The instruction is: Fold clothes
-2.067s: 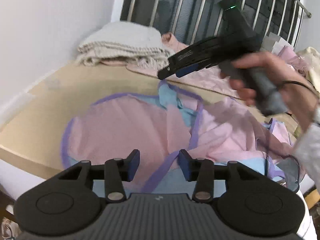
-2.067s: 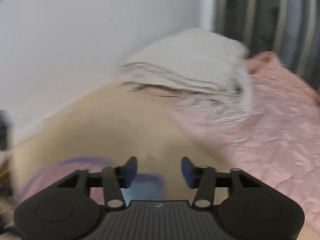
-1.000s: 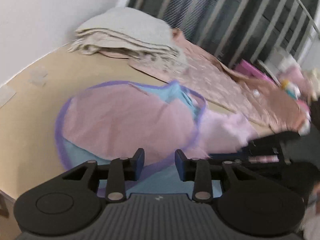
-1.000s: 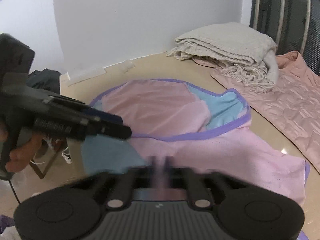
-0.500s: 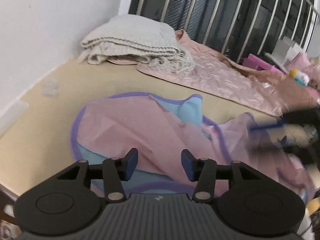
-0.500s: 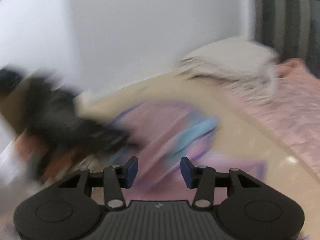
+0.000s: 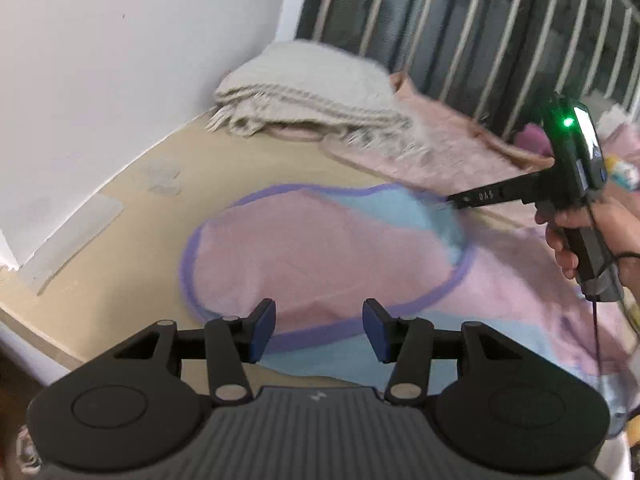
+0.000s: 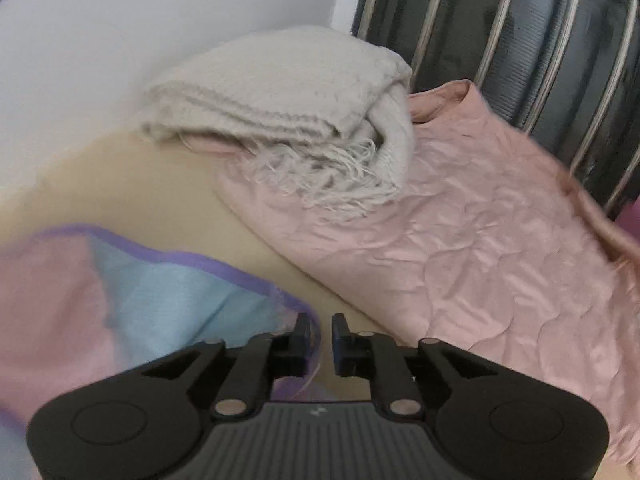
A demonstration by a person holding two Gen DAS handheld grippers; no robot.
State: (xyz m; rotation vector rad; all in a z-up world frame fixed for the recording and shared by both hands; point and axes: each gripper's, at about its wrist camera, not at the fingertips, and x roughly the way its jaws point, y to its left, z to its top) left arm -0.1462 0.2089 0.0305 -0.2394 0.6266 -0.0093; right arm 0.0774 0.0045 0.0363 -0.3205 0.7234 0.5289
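Pink-and-blue mesh garment with purple trim (image 7: 328,252) spread on the beige tabletop (image 7: 132,240), far flap newly laid flatter; right tongs (image 8: 320,330), spread wide half a second ago, now nearly together at its far-right hem; left tongs (image 7: 319,330) apart, hovering near edge.

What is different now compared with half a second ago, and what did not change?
The right gripper moved to the far blue corner of the pink and blue garment, and its jaws narrowed from wide apart to almost shut around the purple hem. The left gripper stayed open near the garment's front edge. The folded grey blanket stayed in place.
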